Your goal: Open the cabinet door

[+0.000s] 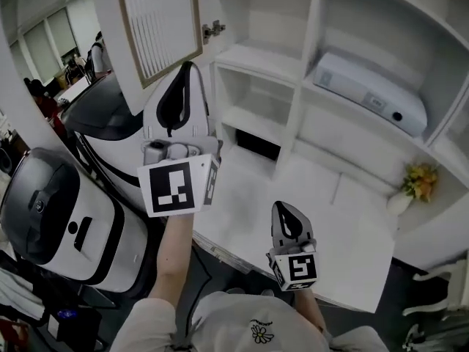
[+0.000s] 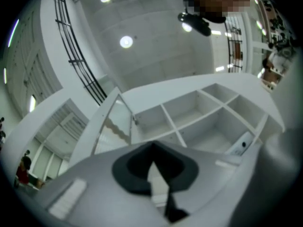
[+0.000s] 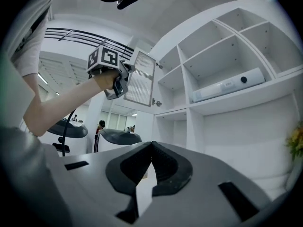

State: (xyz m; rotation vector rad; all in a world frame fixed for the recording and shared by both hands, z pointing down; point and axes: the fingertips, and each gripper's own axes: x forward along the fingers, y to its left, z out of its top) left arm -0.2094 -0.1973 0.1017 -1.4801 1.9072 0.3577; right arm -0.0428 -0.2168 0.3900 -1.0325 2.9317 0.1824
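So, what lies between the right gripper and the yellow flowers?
Nothing stands there. In the head view, only bare white counter stretches from the right gripper to the yellow flowers.

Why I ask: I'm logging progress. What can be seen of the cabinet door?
The cabinet door is white, with a slatted centre panel inside thin wood-coloured trim. It stands swung wide open at the left end of the white shelf unit, with a metal hinge showing beside it. The left tool, shut on nothing, sits close by its lower edge; whether they touch cannot be told.
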